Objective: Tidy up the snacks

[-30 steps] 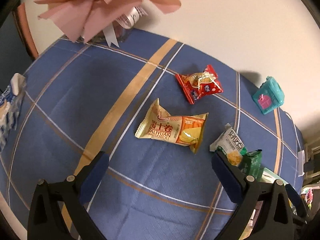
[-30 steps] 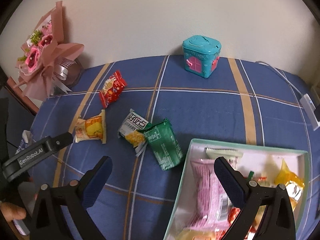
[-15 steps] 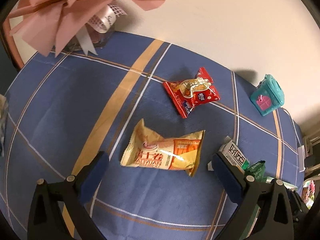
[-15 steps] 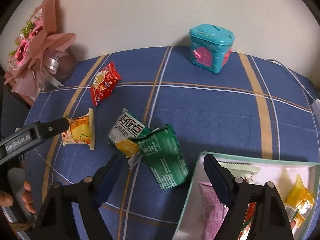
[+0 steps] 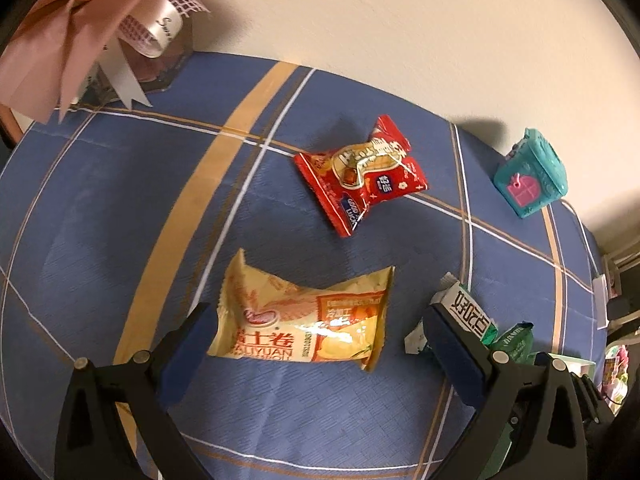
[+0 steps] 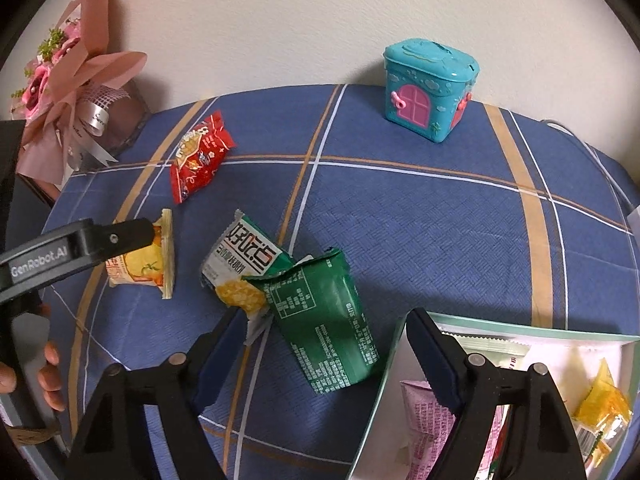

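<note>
My left gripper (image 5: 316,344) is open, its jaws on either side of a yellow-orange roll snack packet (image 5: 304,320) lying flat on the blue cloth; the packet also shows in the right wrist view (image 6: 144,264). A red packet (image 5: 362,174) lies beyond it. My right gripper (image 6: 324,356) is open, straddling a green packet (image 6: 324,316) that overlaps a white-and-green packet (image 6: 244,260). A mint-rimmed box (image 6: 384,380) holding several snacks sits at the lower right.
A teal toy house (image 6: 428,88) stands at the back by the wall. A pink bouquet (image 6: 68,80) stands at the back left. The left gripper's arm (image 6: 60,252) reaches in from the left in the right wrist view. A white cable (image 6: 600,160) runs along the right edge.
My left gripper has moved forward and down until the yellow-orange packet lies between its jaws. My right gripper has moved forward over the green packet, and the box has slid to the lower right.
</note>
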Available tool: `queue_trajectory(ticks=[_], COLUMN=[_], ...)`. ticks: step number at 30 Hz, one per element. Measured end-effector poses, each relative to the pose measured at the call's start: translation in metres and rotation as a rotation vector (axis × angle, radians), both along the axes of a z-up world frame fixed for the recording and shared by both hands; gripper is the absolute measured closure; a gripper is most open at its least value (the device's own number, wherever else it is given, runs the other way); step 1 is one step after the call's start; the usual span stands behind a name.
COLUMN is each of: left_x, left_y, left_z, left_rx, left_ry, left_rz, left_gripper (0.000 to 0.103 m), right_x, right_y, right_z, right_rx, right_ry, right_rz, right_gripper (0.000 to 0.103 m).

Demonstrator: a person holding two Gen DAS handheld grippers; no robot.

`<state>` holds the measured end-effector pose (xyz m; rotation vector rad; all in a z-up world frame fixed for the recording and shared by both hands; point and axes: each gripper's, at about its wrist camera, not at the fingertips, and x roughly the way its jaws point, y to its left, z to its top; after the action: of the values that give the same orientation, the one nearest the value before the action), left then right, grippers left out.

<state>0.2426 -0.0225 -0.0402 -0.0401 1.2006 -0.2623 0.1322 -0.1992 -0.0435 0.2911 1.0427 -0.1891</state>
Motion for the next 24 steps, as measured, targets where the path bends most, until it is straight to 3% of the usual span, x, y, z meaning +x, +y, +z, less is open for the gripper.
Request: queue_trajectory(ticks=[9, 12, 16, 24], left_x=[0.011, 0.011, 0.008, -0.015], left_y=[-0.003, -0.002, -0.005, -0.004], left_z=[-0.013, -0.01, -0.008, -0.006], left_rx=[0.046, 0.043, 0.038, 0.007], left_ry=[0.012, 0.005, -0.006, 0.044], left_rz=[0.045, 0.049, 0.038, 0.042], left_gripper=[0.002, 0.014, 0.022, 0.027], right_x=[-0.003, -0.004, -0.006, -0.008], right_y=[-0.004, -0.009, -0.013, -0.022], right_z=[0.001, 0.002, 0.002, 0.003], right_rx=[0.034, 0.071, 0.098, 0.16], right_ry=[-0.008, -0.017, -0.022, -0.034], right_rz=[-0.003, -0.014, -0.021, -0.039], right_gripper=[0.022, 0.024, 0.025, 0.029])
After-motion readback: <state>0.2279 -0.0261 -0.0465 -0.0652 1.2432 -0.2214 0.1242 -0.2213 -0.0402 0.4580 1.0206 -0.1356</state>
